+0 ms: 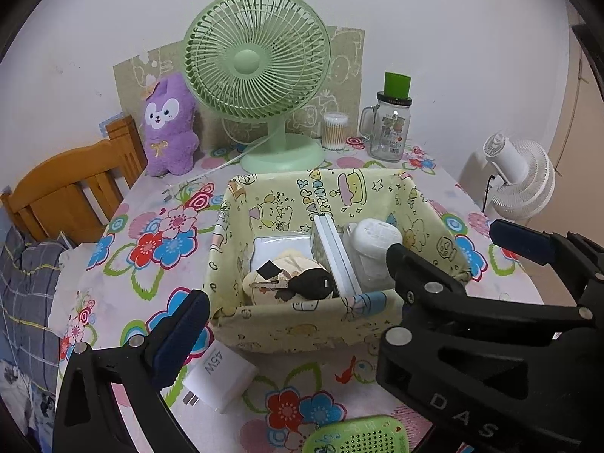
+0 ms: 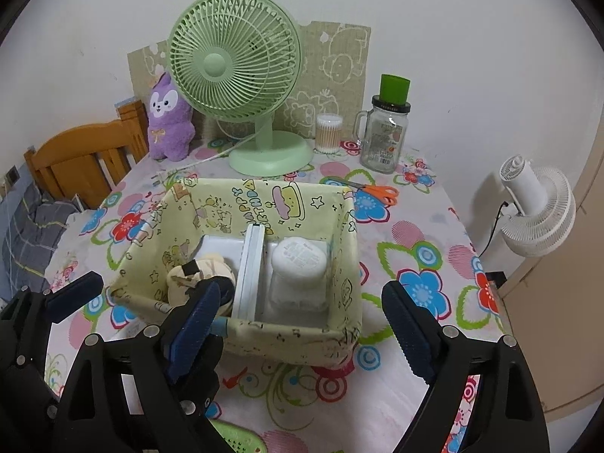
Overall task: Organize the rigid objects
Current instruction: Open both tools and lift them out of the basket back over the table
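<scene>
A yellow fabric basket (image 2: 241, 324) printed with cartoon figures is seen at the middle of the desk (image 2: 422, 234), which is covered by a flowered cloth. The basket is split by a white upright divider (image 2: 249, 264). In the right compartment a white round-lidded container (image 2: 300, 260) is lodged; in the left compartment a cream soft item (image 1: 279, 268) and a black object (image 1: 311, 283) are piled on a white tray (image 1: 279, 243).

The right claw (image 2: 305, 328) is held above the basket's near edge, its jaws spread wide with nothing between the blue pads. The left claw (image 1: 287, 294) is likewise spread wide and empty, hovering over the near left of the basket.

A white 45W charger (image 1: 219, 377) lies on the cloth just in front of the basket, beside the left claw's finger. A green perforated object (image 1: 358, 436) is seen at the near edge of the desk. Orange-handled scissors (image 2: 373, 191) lie behind the basket. Further back a green fan (image 2: 241, 75), a purple plush toy (image 2: 168, 124), a tub of cotton swabs (image 2: 328, 132) and a glass mug jar (image 2: 385, 132) are lined up along the wall.
</scene>
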`<state>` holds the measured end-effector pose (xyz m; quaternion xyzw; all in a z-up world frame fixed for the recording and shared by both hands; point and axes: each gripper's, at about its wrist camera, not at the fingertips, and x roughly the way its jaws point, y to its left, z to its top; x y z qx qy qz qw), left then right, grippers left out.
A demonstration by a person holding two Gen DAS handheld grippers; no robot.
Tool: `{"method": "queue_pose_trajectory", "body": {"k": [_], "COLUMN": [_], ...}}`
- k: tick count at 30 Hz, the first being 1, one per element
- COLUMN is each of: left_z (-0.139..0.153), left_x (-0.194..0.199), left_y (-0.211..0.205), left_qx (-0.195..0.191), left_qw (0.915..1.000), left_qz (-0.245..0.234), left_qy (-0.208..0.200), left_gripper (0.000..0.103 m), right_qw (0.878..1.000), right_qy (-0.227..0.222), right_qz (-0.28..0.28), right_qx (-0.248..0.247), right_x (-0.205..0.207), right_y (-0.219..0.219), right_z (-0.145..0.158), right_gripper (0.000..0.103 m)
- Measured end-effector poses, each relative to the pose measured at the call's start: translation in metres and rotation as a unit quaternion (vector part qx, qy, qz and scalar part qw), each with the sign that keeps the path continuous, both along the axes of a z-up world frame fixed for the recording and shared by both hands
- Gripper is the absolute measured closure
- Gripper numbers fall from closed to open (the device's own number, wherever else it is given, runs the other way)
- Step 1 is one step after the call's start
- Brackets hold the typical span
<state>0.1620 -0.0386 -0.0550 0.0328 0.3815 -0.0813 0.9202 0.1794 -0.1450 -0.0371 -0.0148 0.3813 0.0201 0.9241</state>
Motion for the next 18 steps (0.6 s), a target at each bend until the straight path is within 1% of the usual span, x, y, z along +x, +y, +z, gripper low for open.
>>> {"method": "queue_pose_trajectory", "body": {"k": [3,9,18], "left_z": [0.003,0.008,0.011], "left_x": [-0.007,-0.024,-0.048], "left_y": [0.001,-0.001,0.002], "left_qx": [-0.002,0.006,0.003], "left_qw": [1.0000,0.9999,0.9998], "left_qz": [0.000,-0.004,-0.004], "left_qy": [-0.004,-0.016,-0.018], "left_gripper": [0.000,0.000,0.000], "right_qw": [1.000,1.000,1.000], "right_qy": [-0.005,-0.012,-0.015], "right_qz": [-0.001,-0.003,0.003], "right_qx": [-0.004,-0.011,-0.009], "right_x": [-0.009,-0.025,-0.050], "right_y": [0.000,0.000,0.001], "right_z": [0.005,0.011,0.015], "right_gripper": [0.013,0.013,0.013]}}
